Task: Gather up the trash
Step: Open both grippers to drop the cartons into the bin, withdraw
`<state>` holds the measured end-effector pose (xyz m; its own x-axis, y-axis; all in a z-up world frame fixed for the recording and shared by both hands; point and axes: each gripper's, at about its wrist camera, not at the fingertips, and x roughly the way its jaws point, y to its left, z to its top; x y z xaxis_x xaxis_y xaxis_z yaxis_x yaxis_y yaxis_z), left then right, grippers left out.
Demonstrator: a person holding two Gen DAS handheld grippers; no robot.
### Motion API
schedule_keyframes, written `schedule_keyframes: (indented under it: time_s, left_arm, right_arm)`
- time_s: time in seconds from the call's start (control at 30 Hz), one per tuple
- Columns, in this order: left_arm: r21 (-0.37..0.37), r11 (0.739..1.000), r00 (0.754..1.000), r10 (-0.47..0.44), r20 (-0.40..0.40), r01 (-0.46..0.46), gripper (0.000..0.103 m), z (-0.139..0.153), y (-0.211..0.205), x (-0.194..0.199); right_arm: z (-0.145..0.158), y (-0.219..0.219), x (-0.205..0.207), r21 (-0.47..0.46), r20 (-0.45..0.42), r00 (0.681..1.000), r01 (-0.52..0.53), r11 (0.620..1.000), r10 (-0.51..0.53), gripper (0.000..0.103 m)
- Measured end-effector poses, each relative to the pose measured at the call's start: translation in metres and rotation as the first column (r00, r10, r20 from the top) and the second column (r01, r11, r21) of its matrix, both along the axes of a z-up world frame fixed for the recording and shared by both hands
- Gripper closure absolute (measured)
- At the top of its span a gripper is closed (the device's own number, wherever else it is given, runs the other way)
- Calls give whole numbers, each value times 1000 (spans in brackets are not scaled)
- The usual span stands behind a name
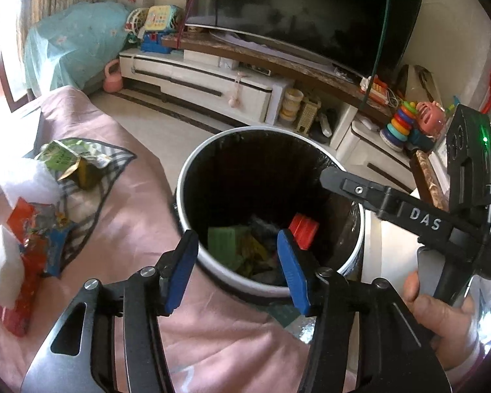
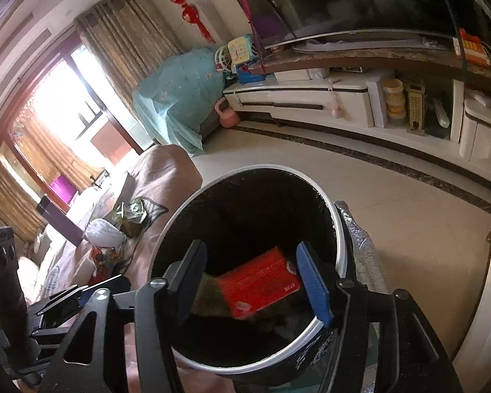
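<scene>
A white-rimmed trash bin [image 1: 186,177] with a black liner stands beside the pink-covered sofa [image 1: 140,203]. It holds a red box [image 1: 303,231], a green carton [image 1: 224,242] and other scraps. My left gripper [image 1: 237,270] is open and empty at the bin's near rim. My right gripper [image 2: 252,278] is open above the bin's mouth [image 2: 340,239]; the red box [image 2: 260,283] lies below, apart from the jaws. It also shows in the left wrist view [image 1: 392,203]. Loose trash lies on the sofa: a green crumpled carton [image 1: 68,162], a red snack wrapper [image 1: 32,239], white tissue [image 1: 3,268].
A striped cloth [image 1: 91,196] lies under the sofa trash. A white TV cabinet [image 1: 196,82] with a television [image 1: 311,9] and toys [image 1: 399,124] stands across the tiled floor [image 2: 409,229]. A teal-covered object [image 2: 176,95] and a pink kettlebell [image 2: 227,114] are by the window.
</scene>
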<state>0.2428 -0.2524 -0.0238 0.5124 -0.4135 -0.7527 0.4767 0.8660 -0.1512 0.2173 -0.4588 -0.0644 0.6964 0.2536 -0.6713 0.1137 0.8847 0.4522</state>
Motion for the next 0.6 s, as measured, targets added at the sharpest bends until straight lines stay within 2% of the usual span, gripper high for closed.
schedule_keyframes:
  time_s: [0.07, 0.23, 0.6]
  left_arm:
    - [-4, 1000, 1000, 16, 9, -16, 48, 2, 9, -6]
    - [-22, 998, 998, 61, 6, -61, 45, 0, 37, -24]
    - [-51, 979, 980, 196, -26, -197, 43, -11, 122, -59]
  right_arm:
    - [3, 1, -5, 11, 16, 1000, 5, 1000, -5, 31]
    - [13, 15, -19, 33, 56, 998, -9, 999, 7, 10]
    - [20, 81, -45, 18, 84, 990, -120, 993, 118, 6]
